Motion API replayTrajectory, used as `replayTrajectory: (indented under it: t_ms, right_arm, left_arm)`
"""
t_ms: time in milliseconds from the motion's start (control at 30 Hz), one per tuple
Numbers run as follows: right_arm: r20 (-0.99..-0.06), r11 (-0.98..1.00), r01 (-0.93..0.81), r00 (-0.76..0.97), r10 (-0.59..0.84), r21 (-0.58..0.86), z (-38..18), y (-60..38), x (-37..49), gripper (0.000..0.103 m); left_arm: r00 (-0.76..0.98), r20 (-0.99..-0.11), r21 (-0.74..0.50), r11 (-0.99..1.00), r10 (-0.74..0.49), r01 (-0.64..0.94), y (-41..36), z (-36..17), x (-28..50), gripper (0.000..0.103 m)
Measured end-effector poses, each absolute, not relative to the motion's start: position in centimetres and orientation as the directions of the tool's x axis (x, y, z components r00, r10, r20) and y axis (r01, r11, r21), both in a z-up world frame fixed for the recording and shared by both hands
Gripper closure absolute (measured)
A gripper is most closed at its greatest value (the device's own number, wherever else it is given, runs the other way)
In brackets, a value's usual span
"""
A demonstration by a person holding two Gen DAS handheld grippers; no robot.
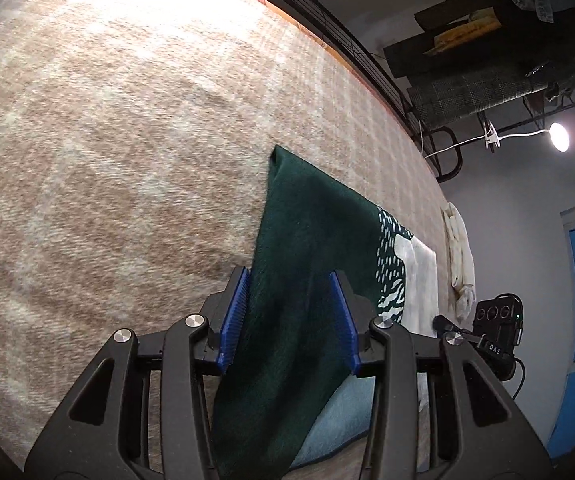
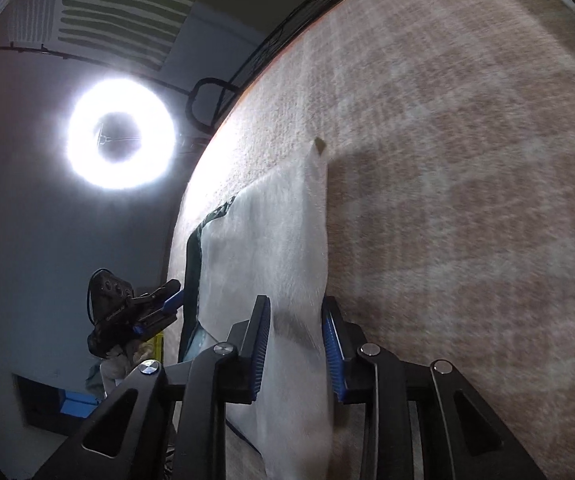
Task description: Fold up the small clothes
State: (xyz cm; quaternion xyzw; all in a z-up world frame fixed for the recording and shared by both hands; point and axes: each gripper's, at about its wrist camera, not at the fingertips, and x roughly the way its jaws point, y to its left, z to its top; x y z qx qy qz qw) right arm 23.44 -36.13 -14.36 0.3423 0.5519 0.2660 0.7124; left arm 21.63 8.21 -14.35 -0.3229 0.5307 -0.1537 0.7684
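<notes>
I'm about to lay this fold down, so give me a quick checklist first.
1. Left hand-held gripper has the garment's green end between its pads: ok.
2. Right hand-held gripper has the white end between its pads: ok.
3. Pads actually pinching cloth: cannot tell.
4. Plaid blanket ahead bare: ok.
5. Far edge lies flat: ok.

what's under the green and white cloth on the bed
A tan checked blanket lies under the cloth, showing all around it. A light blue layer peeks out beneath its near edge. Anything else beneath is covered.
</notes>
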Motion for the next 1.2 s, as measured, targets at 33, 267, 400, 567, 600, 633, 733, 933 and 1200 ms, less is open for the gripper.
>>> replayTrajectory:
  t_ms: [33,267,400,567,600,633,733,933,1200]
  right_arm:
    - [-0.601,0.621,-0.002,0.250,0.759,0.784,-14.4,-35.8,23.6,0.077]
    - [-0.605,0.624,-0.003,0.244,0.758,0.781,-14.4,-34.5,23.2,0.084]
    - [-0.646,0.669,-0.037,0.229,0.729,0.742,-13.9,-33.4,23.1,0.094]
    - [-0.708,0.742,-0.070,0.252,0.660,0.667,-12.0,-32.3,22.7,0.101]
    - [-0.714,0.751,-0.075,0.261,0.650,0.656,-11.6,-32.1,22.7,0.101]
    - [-0.718,0.758,-0.083,0.270,0.642,0.647,-11.2,-32.2,22.6,0.102]
    - [-0.727,0.782,-0.126,0.302,0.616,0.610,-9.5,-31.6,22.4,0.102]
    - [-0.743,0.821,-0.186,0.354,0.569,0.540,-6.4,-31.2,22.3,0.102]
    - [-0.750,0.853,-0.208,0.408,0.521,0.479,-3.4,-33.2,21.4,0.102]
  left_arm:
    - [0.392,-0.719,-0.653,0.751,-0.574,-0.099,7.9,-14.2,21.8,0.062]
    - [0.370,-0.754,-0.609,0.789,-0.543,-0.084,5.7,-14.4,22.3,0.091]
    - [0.389,-0.788,-0.537,0.842,-0.478,-0.053,4.2,-13.9,22.0,0.097]
    - [0.421,-0.787,-0.517,0.854,-0.451,-0.052,3.9,-12.9,21.5,0.101]
    - [0.427,-0.785,-0.513,0.857,-0.448,-0.044,3.8,-12.6,21.5,0.101]
    - [0.438,-0.783,-0.504,0.863,-0.442,-0.031,3.6,-12.2,21.3,0.101]
    - [0.461,-0.774,-0.491,0.871,-0.435,-0.001,3.0,-11.0,21.0,0.101]
    - [0.492,-0.743,-0.498,0.866,-0.454,0.047,2.1,-8.6,20.2,0.102]
    - [0.496,-0.719,-0.503,0.857,-0.486,0.110,-1.3,-6.1,21.0,0.102]
